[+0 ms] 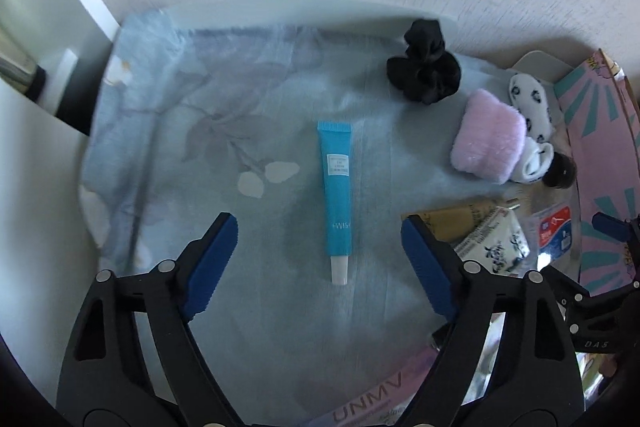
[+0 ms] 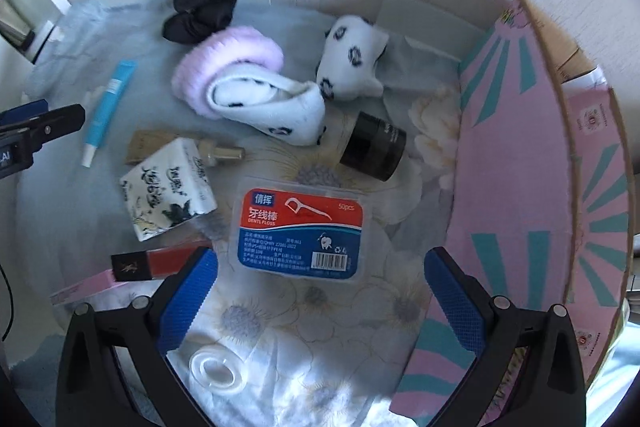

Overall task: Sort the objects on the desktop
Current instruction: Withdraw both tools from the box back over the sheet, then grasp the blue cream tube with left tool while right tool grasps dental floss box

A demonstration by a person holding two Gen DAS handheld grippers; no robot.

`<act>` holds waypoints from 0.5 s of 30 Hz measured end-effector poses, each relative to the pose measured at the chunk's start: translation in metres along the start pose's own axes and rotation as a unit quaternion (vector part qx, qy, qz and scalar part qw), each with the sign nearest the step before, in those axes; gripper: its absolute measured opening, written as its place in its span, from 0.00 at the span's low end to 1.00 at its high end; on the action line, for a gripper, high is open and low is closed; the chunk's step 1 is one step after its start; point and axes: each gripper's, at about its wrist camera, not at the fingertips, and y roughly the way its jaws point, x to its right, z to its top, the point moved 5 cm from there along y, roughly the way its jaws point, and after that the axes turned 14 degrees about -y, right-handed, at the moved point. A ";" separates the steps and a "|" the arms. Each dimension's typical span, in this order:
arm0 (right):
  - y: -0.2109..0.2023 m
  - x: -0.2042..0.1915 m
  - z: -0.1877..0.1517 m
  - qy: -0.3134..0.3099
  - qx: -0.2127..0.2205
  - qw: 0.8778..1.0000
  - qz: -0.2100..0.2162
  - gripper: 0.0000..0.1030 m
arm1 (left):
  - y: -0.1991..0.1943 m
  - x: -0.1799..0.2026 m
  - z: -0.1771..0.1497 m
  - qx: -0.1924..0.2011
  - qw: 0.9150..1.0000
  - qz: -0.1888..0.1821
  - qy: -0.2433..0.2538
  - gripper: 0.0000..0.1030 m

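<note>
A blue cream tube (image 1: 337,195) lies lengthwise on the pale floral cloth (image 1: 200,131), white cap nearest me. My left gripper (image 1: 320,231) hangs over its cap end, jaws open on either side, the pads clear of the tube. In the right wrist view a clear dental floss box (image 2: 299,231) with a red and blue label lies flat. My right gripper (image 2: 320,267) stands open just before the box, touching nothing. The same tube (image 2: 105,111) shows at the left there.
A black scrunchie (image 1: 423,71), a pink fluffy band (image 1: 486,153), spotted white socks (image 2: 352,57), a dark jar (image 2: 374,147), a tissue pack (image 2: 170,189), a red lipstick (image 2: 156,261) and a tape roll (image 2: 212,371) lie around. A pink striped box (image 2: 532,163) borders the right.
</note>
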 end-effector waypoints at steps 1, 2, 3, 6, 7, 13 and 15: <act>0.003 -0.001 0.001 0.001 -0.003 1.000 0.004 1.00 | 0.004 0.000 0.000 -0.003 1.000 -0.001 -0.002 0.80; 0.005 -0.001 0.001 0.002 -0.005 1.000 0.005 1.00 | 0.006 -0.001 0.001 -0.005 1.000 -0.002 -0.004 0.80; 0.007 -0.001 0.002 0.002 -0.007 1.000 0.006 1.00 | 0.009 -0.001 0.001 -0.008 1.000 -0.002 -0.006 0.80; 0.013 -0.002 0.002 0.006 -0.015 1.000 0.007 1.00 | 0.017 -0.002 0.003 -0.013 1.000 0.000 -0.011 0.79; 0.015 -0.002 0.002 0.008 -0.017 1.000 0.009 1.00 | 0.020 -0.002 0.003 -0.014 1.000 0.003 -0.012 0.77; 0.022 -0.002 0.000 0.018 -0.023 1.000 0.011 0.94 | 0.028 0.002 -0.003 -0.019 1.000 0.018 0.006 0.55; 0.024 -0.004 -0.005 0.080 -0.047 0.996 0.009 0.90 | 0.027 0.004 -0.004 -0.014 0.999 0.026 0.011 0.50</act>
